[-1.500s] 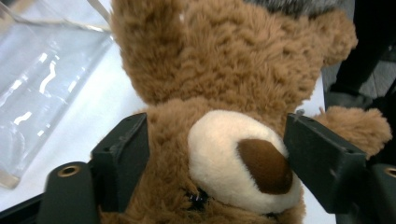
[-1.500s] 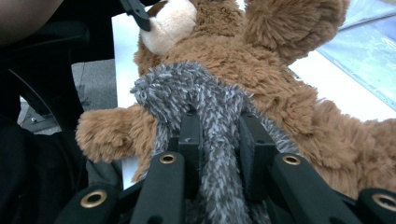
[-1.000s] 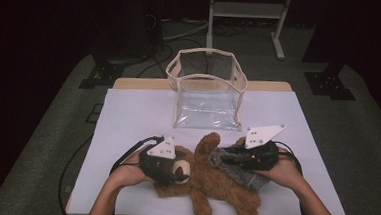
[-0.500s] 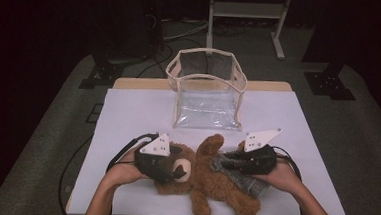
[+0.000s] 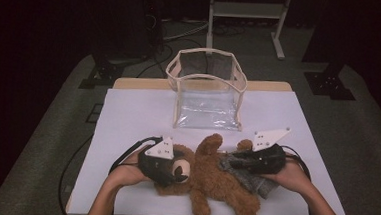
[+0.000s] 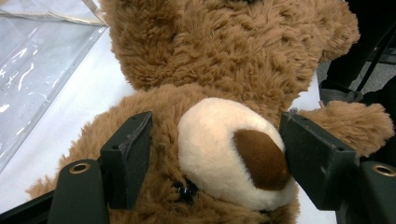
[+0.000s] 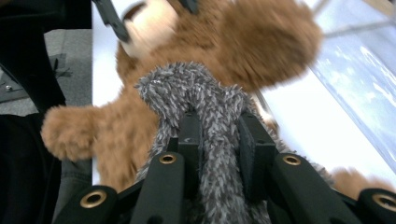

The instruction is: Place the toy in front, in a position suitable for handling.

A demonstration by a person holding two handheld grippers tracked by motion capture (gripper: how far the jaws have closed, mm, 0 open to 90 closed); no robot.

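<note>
- Presently, a teddy bear [image 5: 209,181] of shaggy golden-brown plush lies on its back along the near edge of the tabletop [image 5: 128,113], head toward the person's left, legs toward the right.
- Tabletop surface: flat, matte white sheet over a pale wooden board whose edge shows at the far side.
- Bear's face, left gripper view: rounded cream muzzle [image 6: 219,144] of short pile, with a smooth dark-brown oval nose [image 6: 261,158]; the surrounding fur is longer and tufted.
- Left tool [image 6: 217,158]: flat black jaws stand on either side of the bear's head, against the fur at both cheeks, the muzzle between them. The jaws have just been opening slightly; I cannot tell whether the pads press into the plush or merely rest on it.
- Right tool [image 7: 219,135]: jaws drawn close together, pinching a fold of grey cloth [image 7: 205,93]. Texture is coarse, speckled grey-and-white, fuzzy like chenille; it bunches into a rounded hump just beyond the jaw tips.
- In the high view the grey cloth [image 5: 247,173] lies over the bear's lower body, under the right tool [image 5: 232,162]; a hand grips that tool from the right.
- Left tool [image 5: 172,174] in the high view: dark body topped by a grey three-cornered plate, set over the bear's head, black cable looping behind it.
- Clear plastic bag [image 5: 206,96]: box-shaped, soft transparent walls, cream fabric trim along the open rim; stands upright at the tabletop's far middle, well apart from the bear.
</note>
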